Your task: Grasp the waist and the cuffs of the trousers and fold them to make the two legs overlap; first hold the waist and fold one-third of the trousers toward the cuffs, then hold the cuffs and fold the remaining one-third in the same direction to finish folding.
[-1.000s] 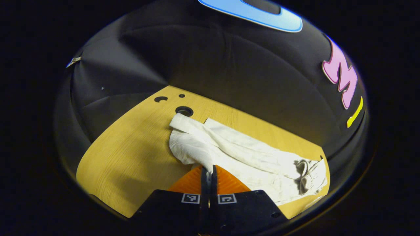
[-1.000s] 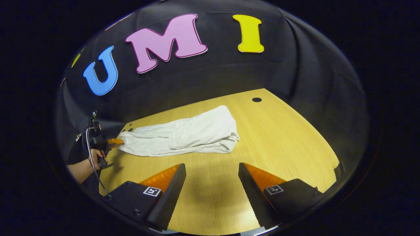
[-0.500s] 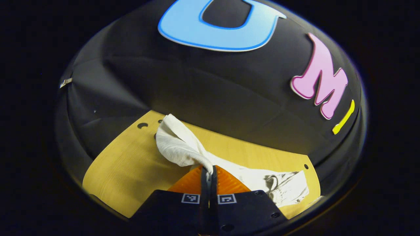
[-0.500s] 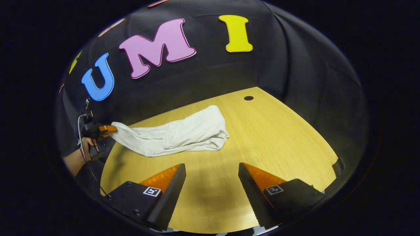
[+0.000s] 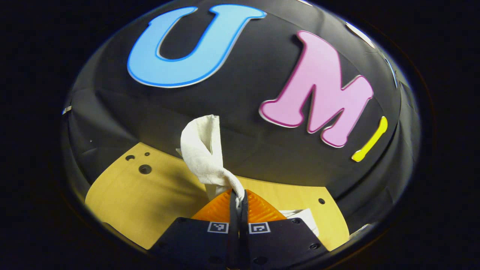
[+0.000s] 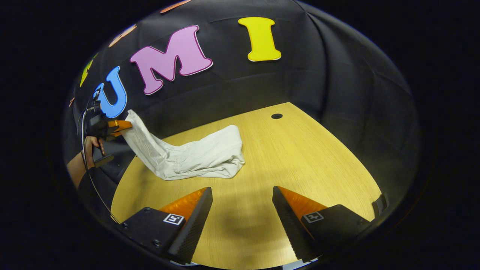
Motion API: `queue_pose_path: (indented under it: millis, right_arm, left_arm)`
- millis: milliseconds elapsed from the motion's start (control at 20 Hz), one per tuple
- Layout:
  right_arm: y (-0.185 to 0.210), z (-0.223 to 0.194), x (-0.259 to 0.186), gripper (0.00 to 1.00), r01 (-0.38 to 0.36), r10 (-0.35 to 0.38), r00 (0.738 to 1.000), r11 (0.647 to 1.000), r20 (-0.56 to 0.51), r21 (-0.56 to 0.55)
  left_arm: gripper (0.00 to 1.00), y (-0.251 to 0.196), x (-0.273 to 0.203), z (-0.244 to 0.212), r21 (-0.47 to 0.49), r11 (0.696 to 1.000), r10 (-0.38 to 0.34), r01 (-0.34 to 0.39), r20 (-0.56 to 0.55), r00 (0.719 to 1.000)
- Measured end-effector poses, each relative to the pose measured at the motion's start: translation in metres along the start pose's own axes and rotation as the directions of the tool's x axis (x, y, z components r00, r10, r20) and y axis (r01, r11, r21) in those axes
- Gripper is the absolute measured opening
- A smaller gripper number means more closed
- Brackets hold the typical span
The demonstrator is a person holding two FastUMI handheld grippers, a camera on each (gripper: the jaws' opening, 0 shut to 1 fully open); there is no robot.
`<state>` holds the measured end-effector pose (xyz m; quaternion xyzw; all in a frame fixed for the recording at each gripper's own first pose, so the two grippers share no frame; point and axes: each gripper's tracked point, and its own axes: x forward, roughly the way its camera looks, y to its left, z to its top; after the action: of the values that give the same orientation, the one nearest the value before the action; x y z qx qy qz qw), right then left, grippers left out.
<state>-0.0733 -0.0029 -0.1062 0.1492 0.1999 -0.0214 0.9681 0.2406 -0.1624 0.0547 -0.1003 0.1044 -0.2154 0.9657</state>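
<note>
Two tongs are mine, one in each hand. My left gripper [image 5: 238, 195] sits at the bottom centre of the left gripper view with its fingers pressed together on a bunch of white cloth, one end of the trousers [image 5: 204, 153]. From the pinch the fabric twists up and leftward, so a strip of it stands against the dark booth wall [image 5: 232, 123] in the middle of the frame. A small white patch of the same garment peeks out at the lower right of that view, beside the gripper body. The wooden table [image 5: 123, 191] fills the lower left there, with a few round holes [image 5: 144, 169] near its far edge.

In the right gripper view, my right gripper [image 6: 243, 210] is at the bottom of the frame, its fingers spread wide apart with bare tabletop between them, touching nothing. The trousers [image 6: 198, 155] lie left of centre: the bulk rests in a soft heap on the table [image 6: 300, 150], and one end rises slanting to the upper left, lifted clear of the wood. There the left gripper [image 6: 120, 126] holds it, gripped by my hand [image 6: 91, 144] at the left edge of the frame. Whether that raised end is waist or cuffs I cannot tell. One dark hole [image 6: 276, 116] marks the table's far side, upper centre.
</note>
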Motion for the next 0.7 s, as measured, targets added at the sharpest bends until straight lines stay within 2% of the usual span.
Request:
queue_pose_path:
  millis: [150,400,700]
  right_arm:
    - [-0.025,0.007,0.001,0.99,0.014,-0.015,1.0,1.0,0.024,0.025]
    - [-0.058,0.004,-0.001,0.98,0.004,-0.004,1.0,0.999,0.006,0.036]
    - [-0.103,0.007,-0.001,0.98,0.026,-0.026,1.0,0.997,0.0,0.076]
  left_arm:
    - [0.06,-0.059,0.005,-0.008,0.039,0.998,-0.052,0.052,0.003,0.999]
    - [0.05,-0.144,0.016,-0.044,0.025,0.991,-0.13,0.132,-0.045,0.99]
    - [0.05,-0.22,0.036,-0.117,0.028,0.978,-0.199,0.207,-0.166,0.966]
